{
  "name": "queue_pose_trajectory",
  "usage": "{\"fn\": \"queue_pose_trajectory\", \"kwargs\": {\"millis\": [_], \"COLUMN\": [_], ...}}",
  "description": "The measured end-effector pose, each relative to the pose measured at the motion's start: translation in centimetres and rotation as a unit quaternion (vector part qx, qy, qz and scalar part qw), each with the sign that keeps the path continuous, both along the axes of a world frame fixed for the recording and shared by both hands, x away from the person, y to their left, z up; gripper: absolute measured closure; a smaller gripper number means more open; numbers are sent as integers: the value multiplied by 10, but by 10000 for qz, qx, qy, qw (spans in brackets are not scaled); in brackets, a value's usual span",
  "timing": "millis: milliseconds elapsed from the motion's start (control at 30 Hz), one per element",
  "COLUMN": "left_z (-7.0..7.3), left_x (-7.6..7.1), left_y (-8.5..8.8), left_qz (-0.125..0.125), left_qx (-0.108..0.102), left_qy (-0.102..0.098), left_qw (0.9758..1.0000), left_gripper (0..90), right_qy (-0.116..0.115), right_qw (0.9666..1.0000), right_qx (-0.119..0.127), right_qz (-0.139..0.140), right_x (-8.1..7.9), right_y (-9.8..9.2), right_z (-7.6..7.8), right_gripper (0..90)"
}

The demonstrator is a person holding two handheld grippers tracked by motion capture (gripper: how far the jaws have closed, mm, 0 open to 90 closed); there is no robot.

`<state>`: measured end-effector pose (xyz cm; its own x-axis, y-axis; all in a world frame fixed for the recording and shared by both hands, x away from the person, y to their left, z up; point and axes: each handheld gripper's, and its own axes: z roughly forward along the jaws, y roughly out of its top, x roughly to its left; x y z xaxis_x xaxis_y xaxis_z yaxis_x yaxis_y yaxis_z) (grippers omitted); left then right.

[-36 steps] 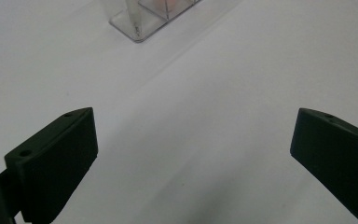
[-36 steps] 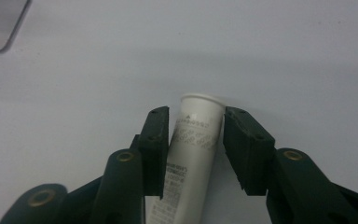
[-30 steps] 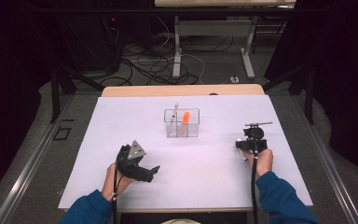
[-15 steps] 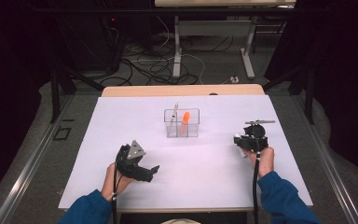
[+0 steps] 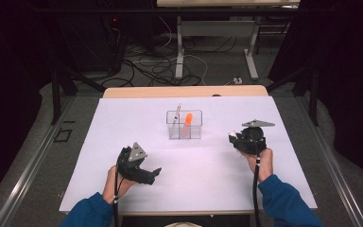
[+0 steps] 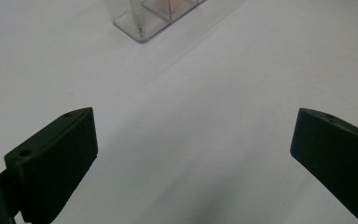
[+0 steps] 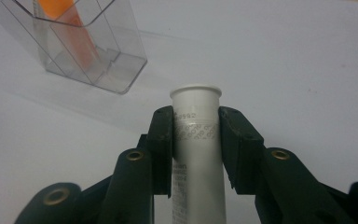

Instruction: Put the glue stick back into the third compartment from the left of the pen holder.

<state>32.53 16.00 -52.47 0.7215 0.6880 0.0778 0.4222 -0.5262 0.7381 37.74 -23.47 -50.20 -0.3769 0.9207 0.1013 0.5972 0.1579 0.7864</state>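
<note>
We hold one white tube point(image 7: 196, 140) in our right tongs point(image 7: 196, 126), pinched just below its capped end, lifted over the worktop point(image 5: 123, 142) near its right edge. It looks like light, stiff plastic with a smooth, rather slippery printed skin, so we judge a grip across the round body, close under the cap, the safest; squeezing harder may dent it. Our left tongs point(image 6: 193, 154) stand spread wide with nothing between them, near the front left corner. Toward the worktop's back, mid-width, stands one clear bin point(image 5: 184, 130) with dividers, holding one orange tube point(image 5: 186, 124) and one thin pale stick point(image 5: 177, 112).
</note>
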Motion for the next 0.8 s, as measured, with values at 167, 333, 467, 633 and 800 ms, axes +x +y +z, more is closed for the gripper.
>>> {"fn": "queue_pose_trajectory", "kwargs": {"millis": [167,333,467,633,800], "left_z": [0,-1,0,0,0], "left_x": [0,-1,0,-1,-1], "left_y": [0,0,1,1,1], "left_qz": [-7,29,16,16,20], "left_qx": [-8,-12,-8,-10,-28], "left_qy": [-2,66,19,38,12], "left_qw": [10000,10000,10000,10000,10000], "left_gripper": [4,4,4,4,3], "right_qy": [-164,-357,-416,-513,-607], "right_qw": [9997,9989,9984,9974,9962], "right_qx": [121,180,222,239,270], "right_qz": [136,254,325,444,568], "right_x": [1,4,8,14,19], "right_y": [6,14,19,26,35], "right_z": [5,8,10,12,14], "right_gripper": [670,669,669,669,669]}}
